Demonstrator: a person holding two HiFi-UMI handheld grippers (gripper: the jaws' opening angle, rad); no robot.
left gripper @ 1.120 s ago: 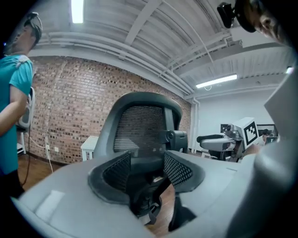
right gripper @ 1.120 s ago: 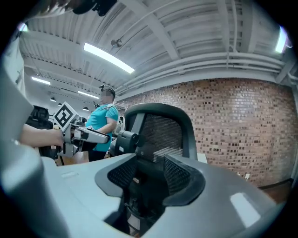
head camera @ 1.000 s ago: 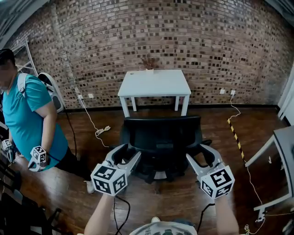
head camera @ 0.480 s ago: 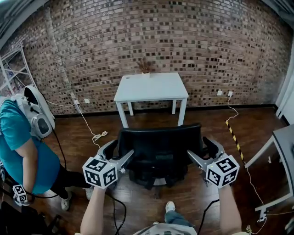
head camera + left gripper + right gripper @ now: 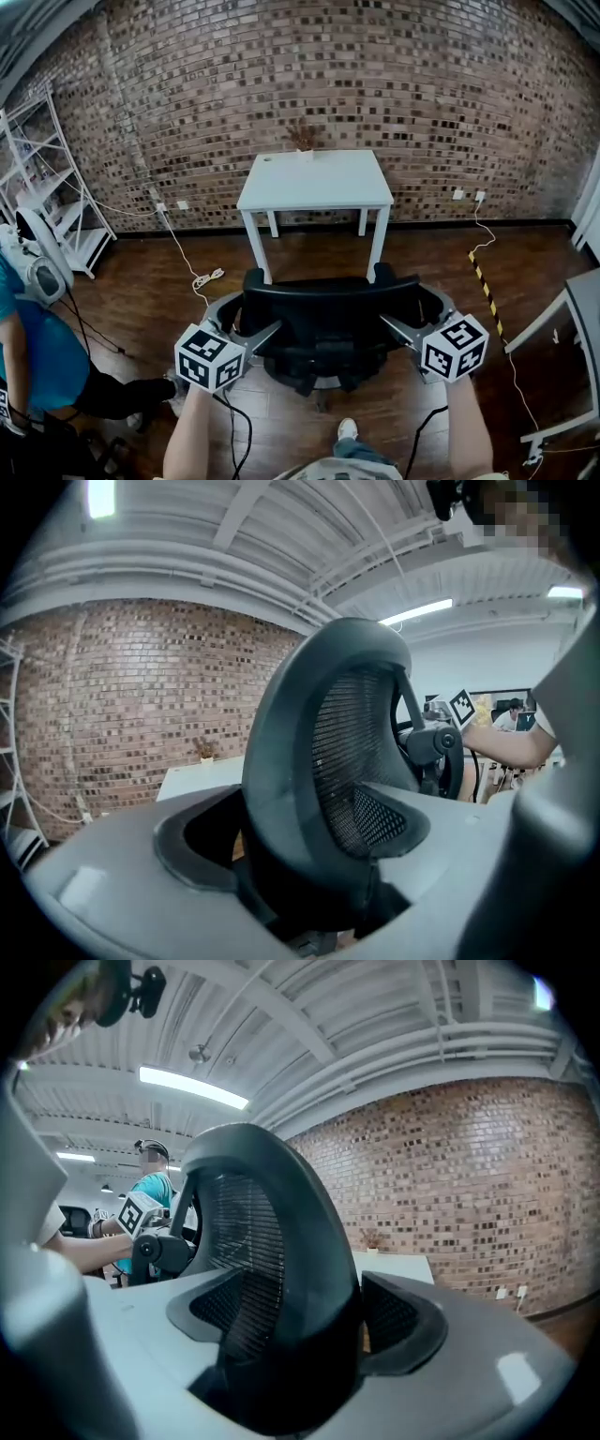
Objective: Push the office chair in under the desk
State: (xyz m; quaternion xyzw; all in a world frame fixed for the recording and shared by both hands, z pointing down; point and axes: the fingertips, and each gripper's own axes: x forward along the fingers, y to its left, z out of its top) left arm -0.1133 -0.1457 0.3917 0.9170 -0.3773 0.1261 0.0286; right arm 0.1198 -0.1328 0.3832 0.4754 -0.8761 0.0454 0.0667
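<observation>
1. Head view: the chair (image 5: 328,302) stands on the floor straight ahead of both hands, between the person and the white bench (image 5: 314,183). Its front is close to the bench's near edge, roughly centred between the two near legs. The seat does not yet look tucked under the top.
2. The chair back's long axis runs left to right, parallel to the bench's near edge. The push therefore goes straight away from the person, toward the brick wall (image 5: 375,84).
3. The left gripper (image 5: 248,317) is at the back's left edge and the right gripper (image 5: 412,311) is at its right edge. They are level with each other and equally near.
4. Left gripper view: the fingers (image 5: 122,874) are spread wide, having just been opening. The back's rim stands deep in the gap between them, and no pad seems to pinch it.
5. Right gripper view: the fingers (image 5: 487,1354) have also just been opening and are spread wide around the opposite rim. They straddle it rather than clamp it.
6. Judgement: the push must bear evenly on both rims, or the chair may swivel off line. Whether the armrests will pass between the near legs is hard to tell.
7. A small pot (image 5: 302,143) at the middle of the bench's far edge holds dried sprigs.
</observation>
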